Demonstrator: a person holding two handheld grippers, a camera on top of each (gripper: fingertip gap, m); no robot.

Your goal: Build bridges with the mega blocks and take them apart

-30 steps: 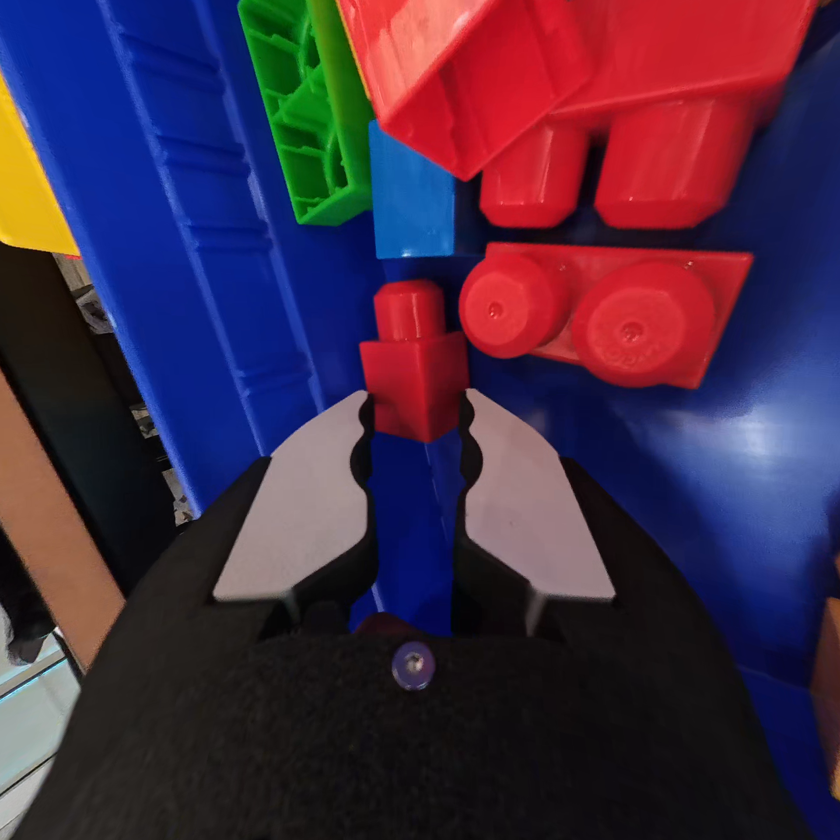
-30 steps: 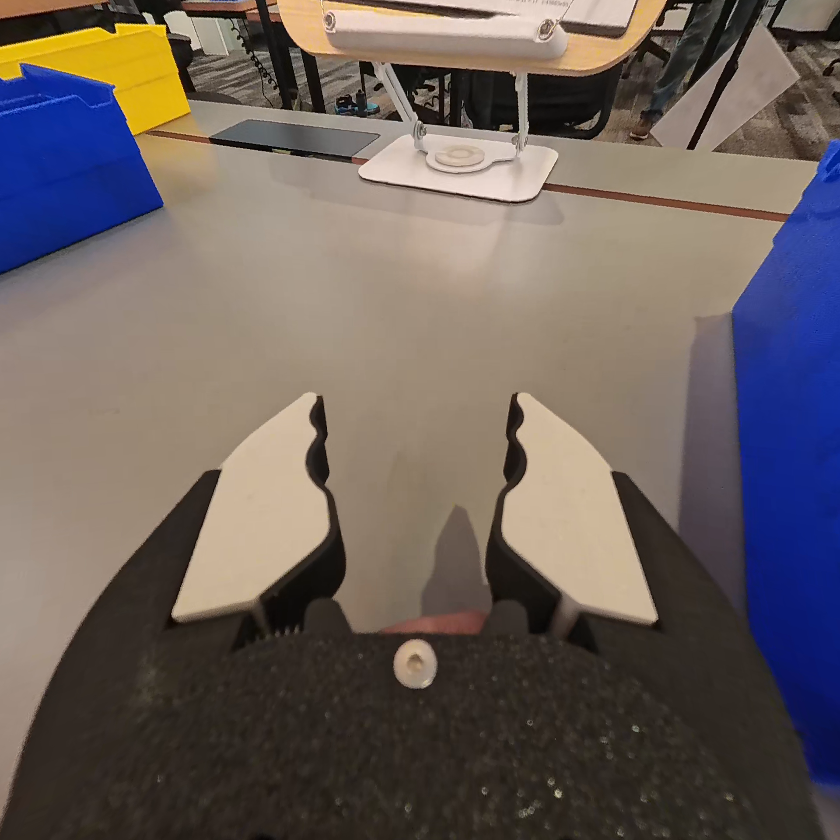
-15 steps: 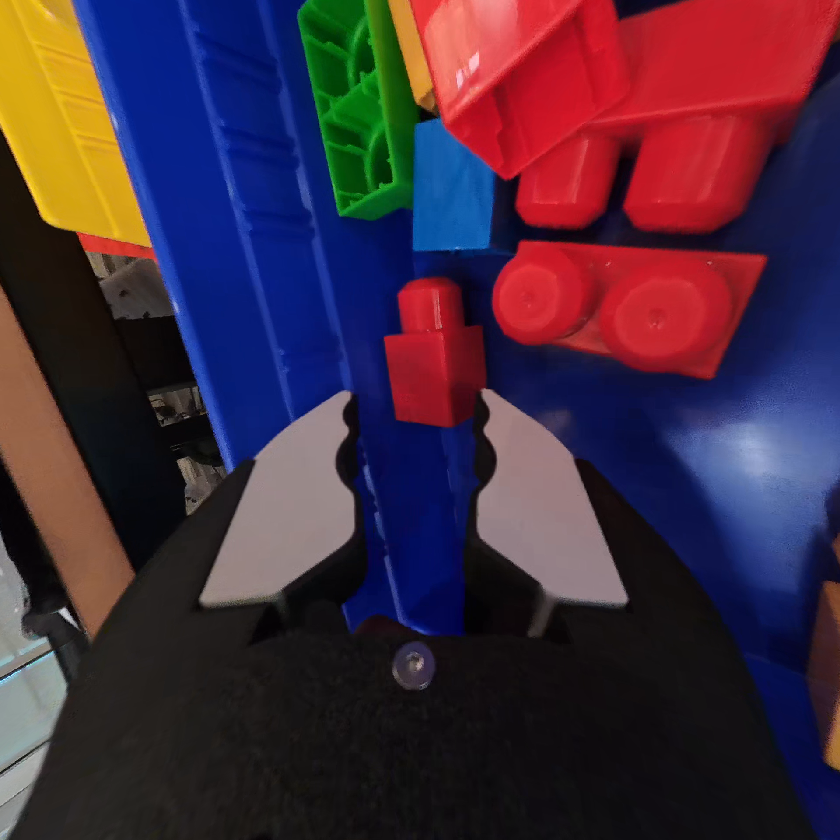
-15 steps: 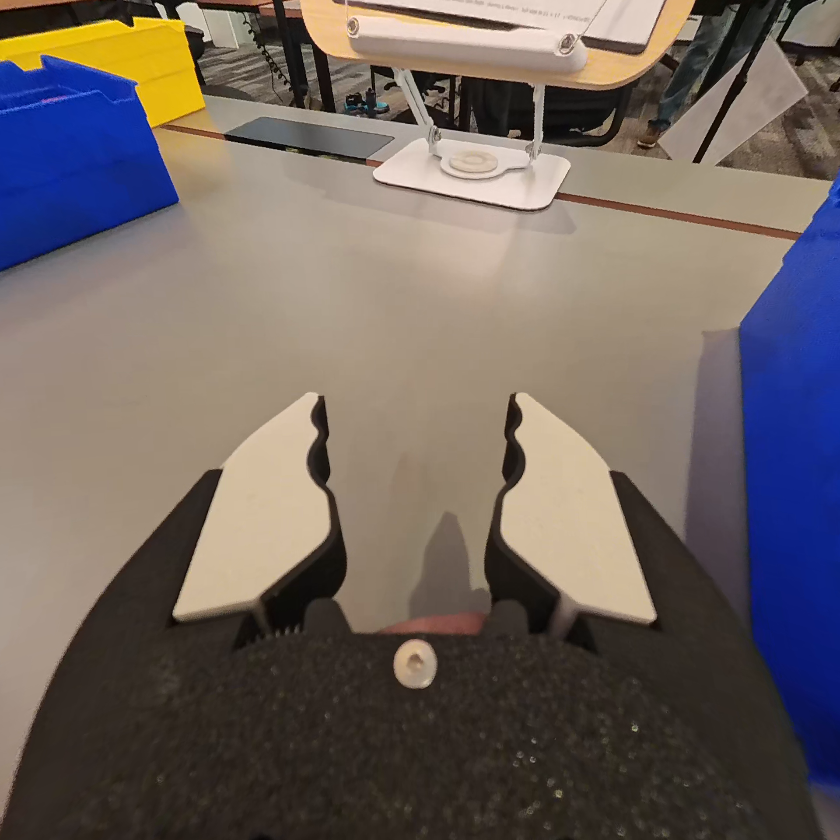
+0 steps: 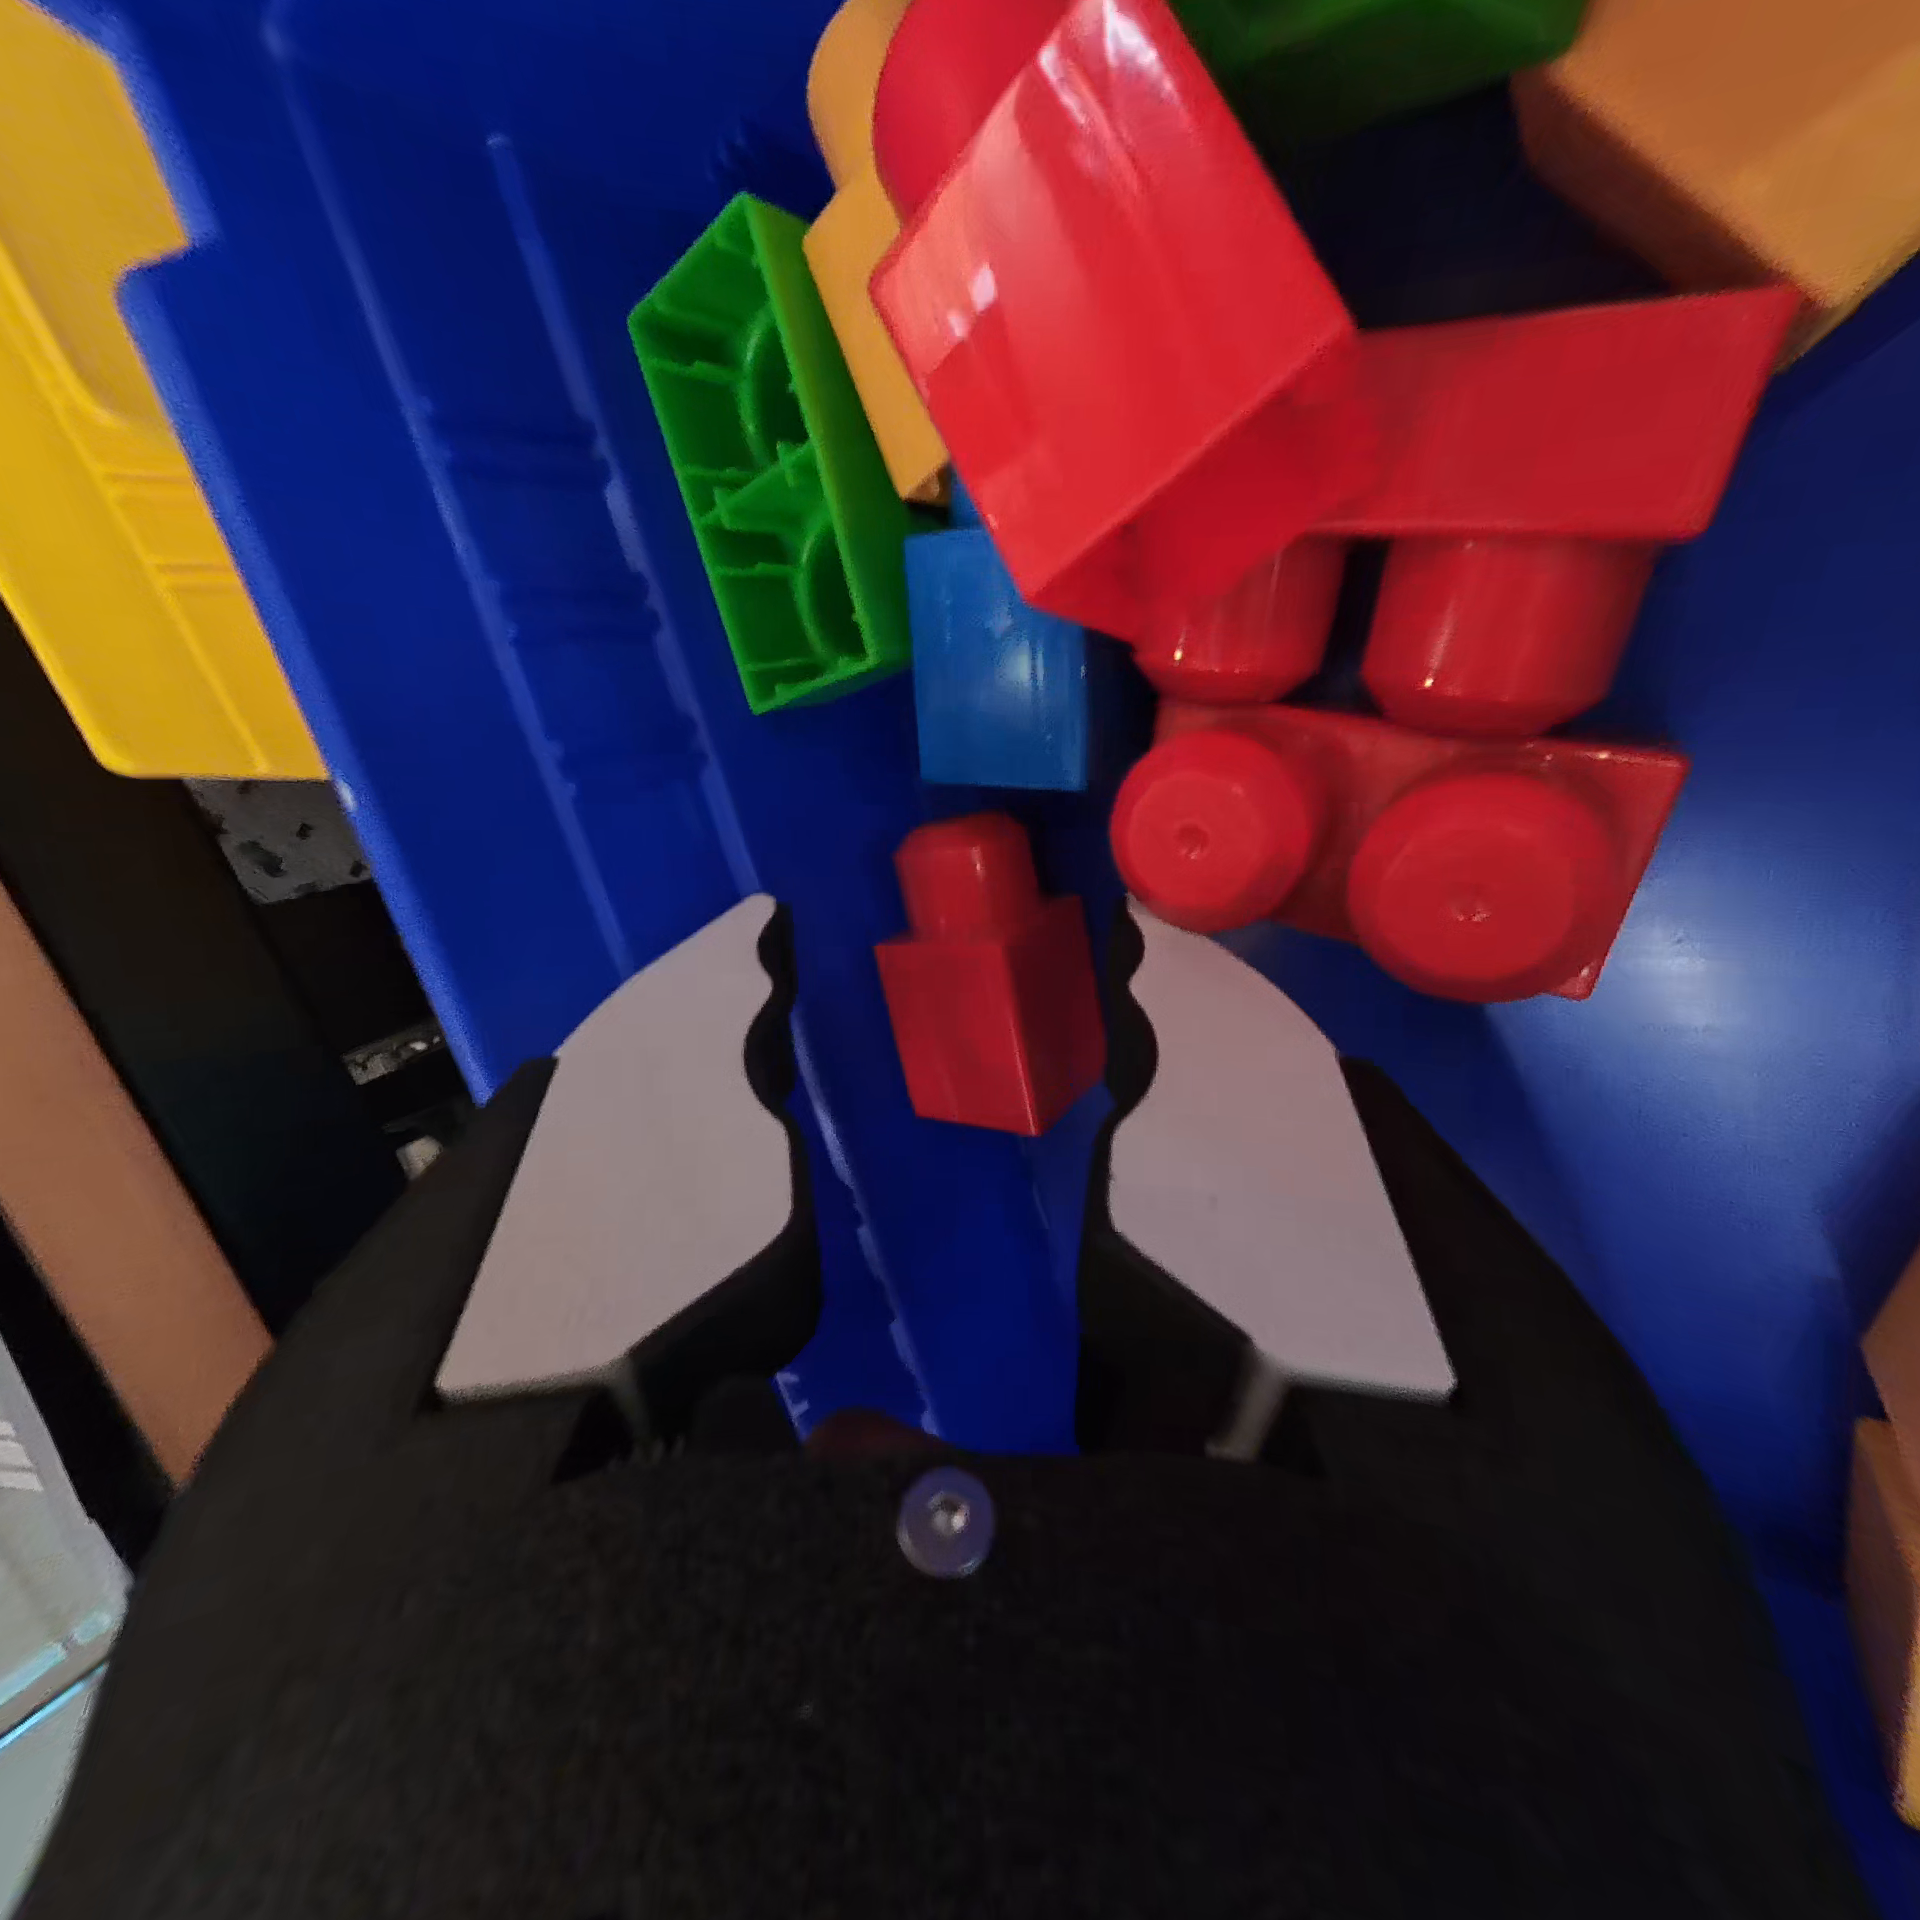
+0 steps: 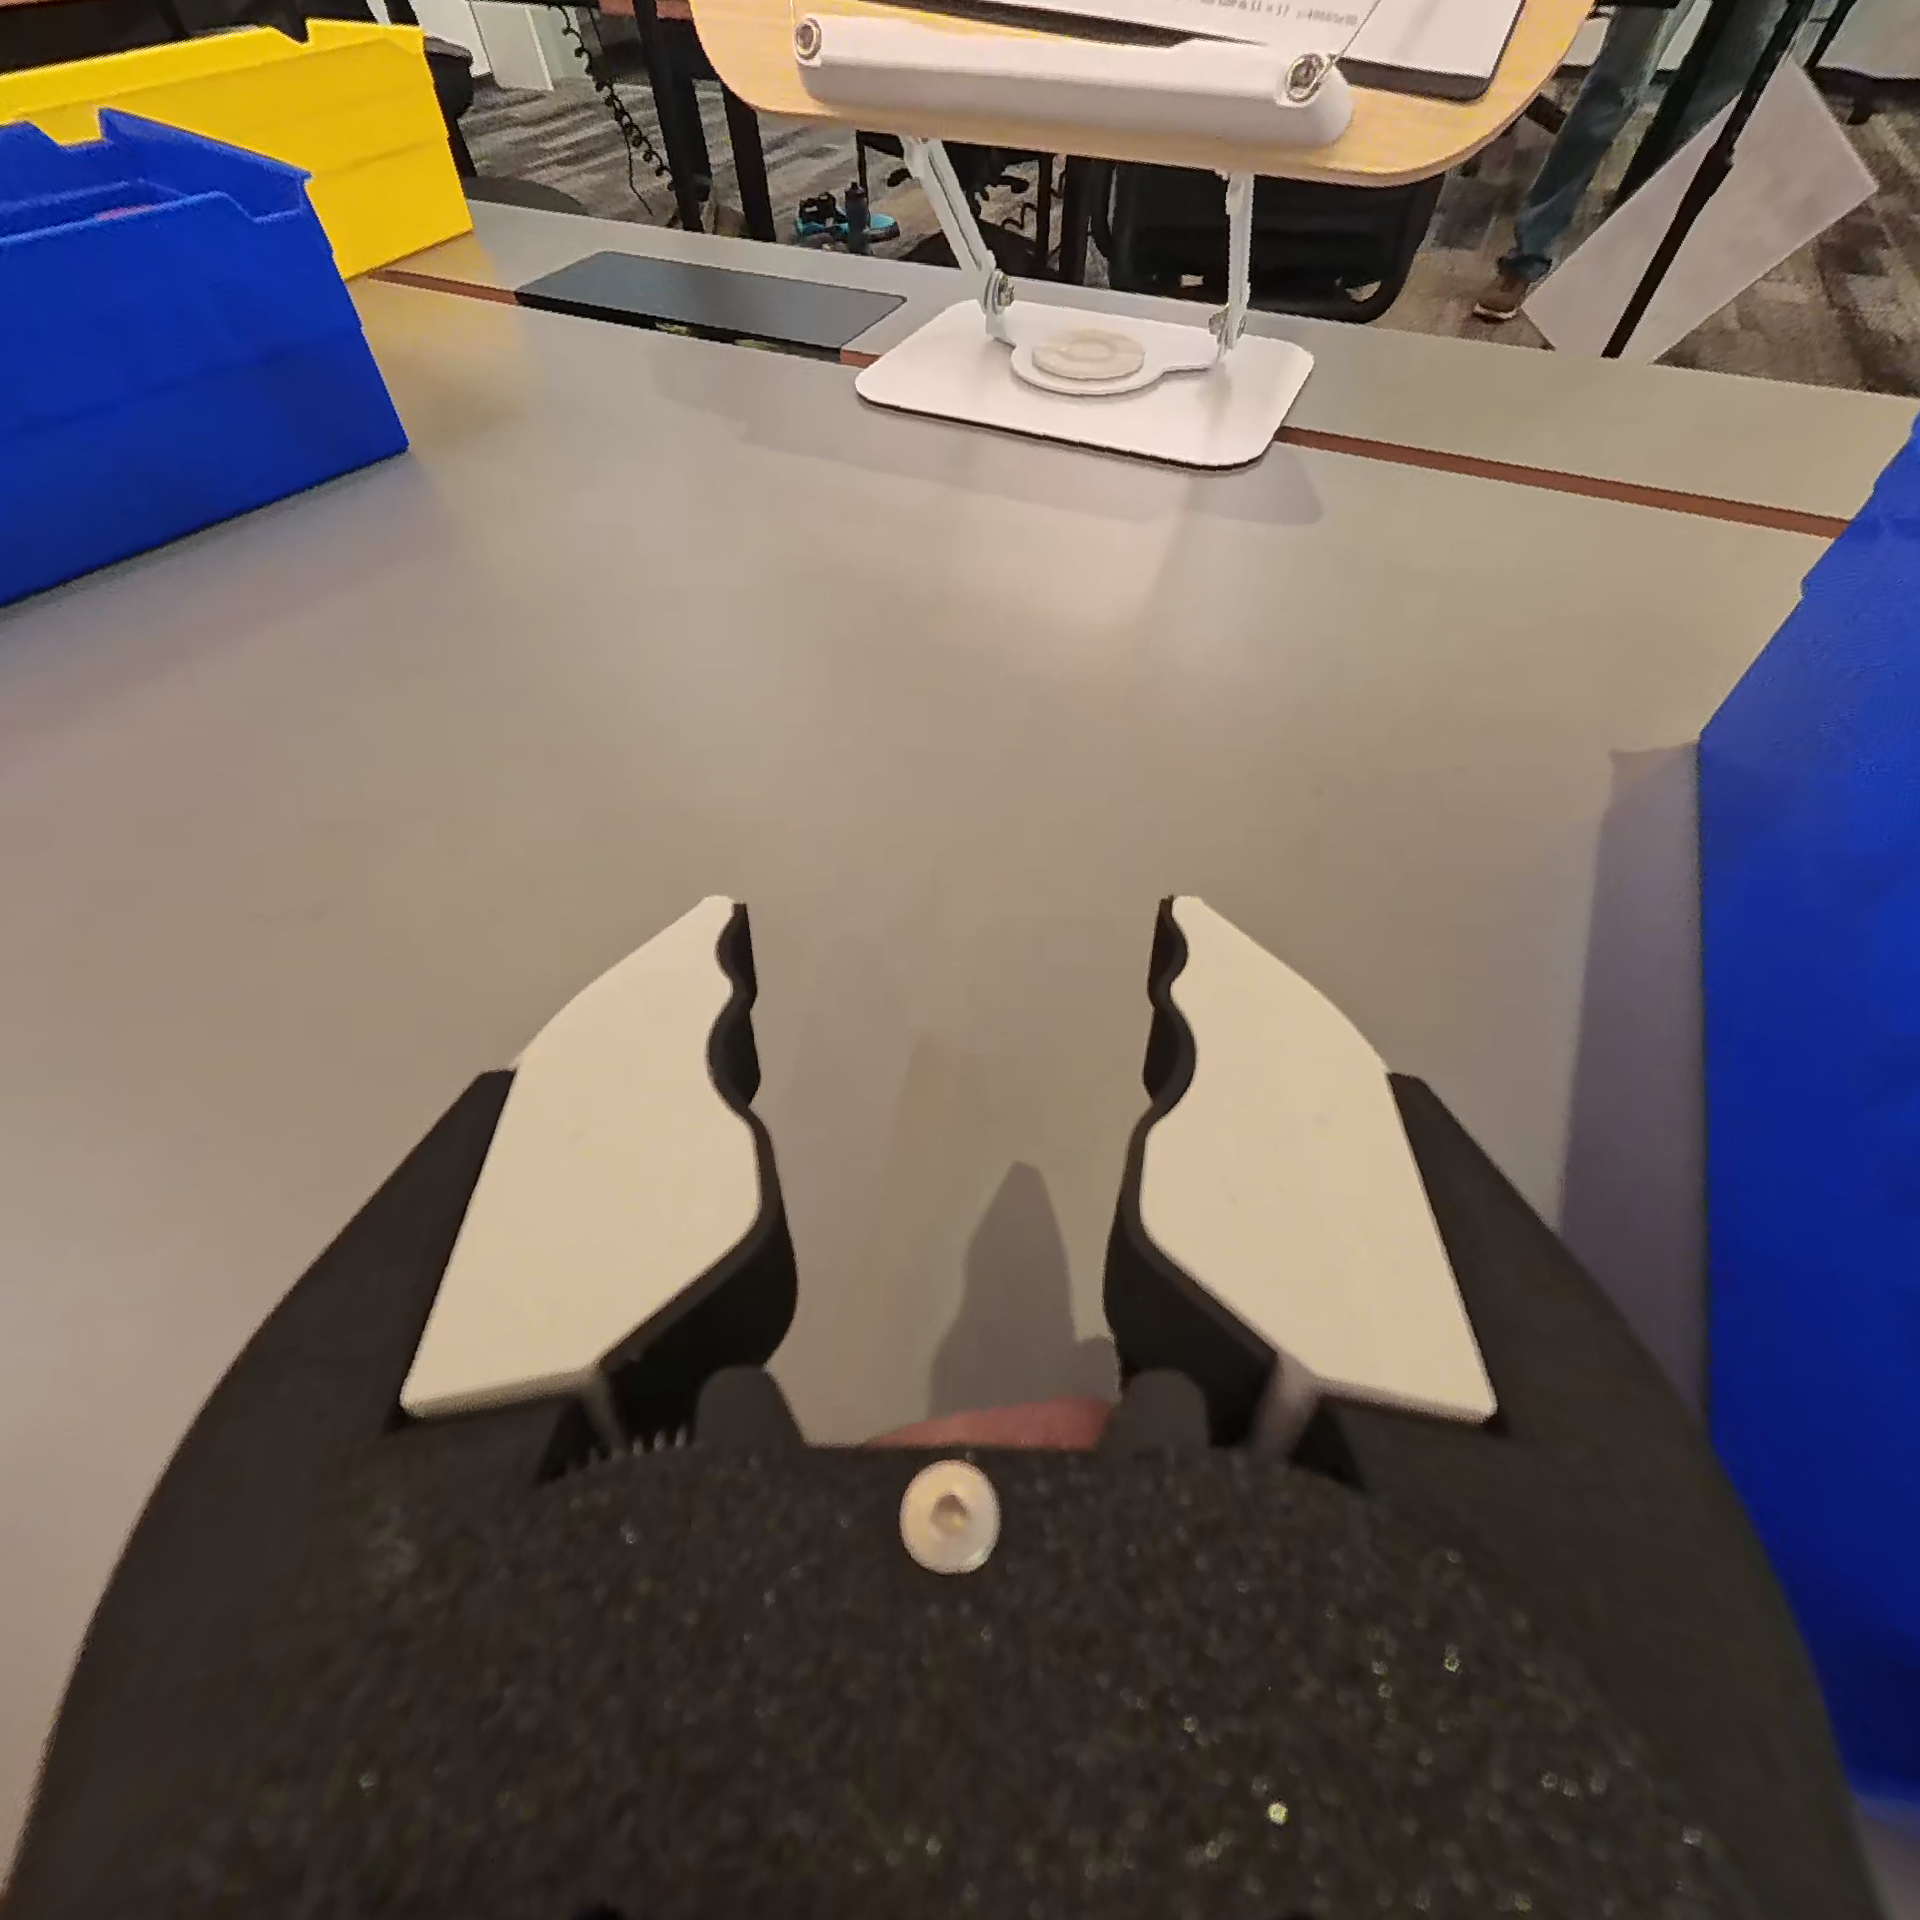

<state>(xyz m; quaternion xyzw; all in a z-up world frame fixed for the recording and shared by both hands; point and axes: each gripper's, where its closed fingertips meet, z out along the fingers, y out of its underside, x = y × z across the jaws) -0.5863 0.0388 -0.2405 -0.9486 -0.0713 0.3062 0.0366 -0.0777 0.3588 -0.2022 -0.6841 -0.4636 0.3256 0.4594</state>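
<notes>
In the left wrist view, my left gripper [image 5: 948, 925] reaches into a blue bin [image 5: 520, 520] of mega blocks. A small one-stud red block [image 5: 982, 997] lies between the open jaws. There is a clear gap at the left pad, so the block is not gripped. Just beyond lie a two-stud red block [image 5: 1392, 852], a blue block [image 5: 992, 665], a green block [image 5: 769, 457] and a large red block [image 5: 1112, 312]. In the right wrist view, my right gripper [image 6: 951, 925] is wide open and empty above the grey table [image 6: 831, 675].
Orange blocks [image 5: 1704, 135] lie at the bin's top right, and a yellow bin [image 5: 104, 468] is beyond its left wall. On the table are a blue bin [image 6: 156, 364], a yellow bin [image 6: 312, 135], another blue bin [image 6: 1818, 935] close on the right, and a white stand [image 6: 1081, 384]. Spacing between my two grippers at the tips: around 60 cm.
My left gripper's jaws were shut on the small red block and have opened, letting it go inside the bin. The right gripper stays open and has barely moved.
</notes>
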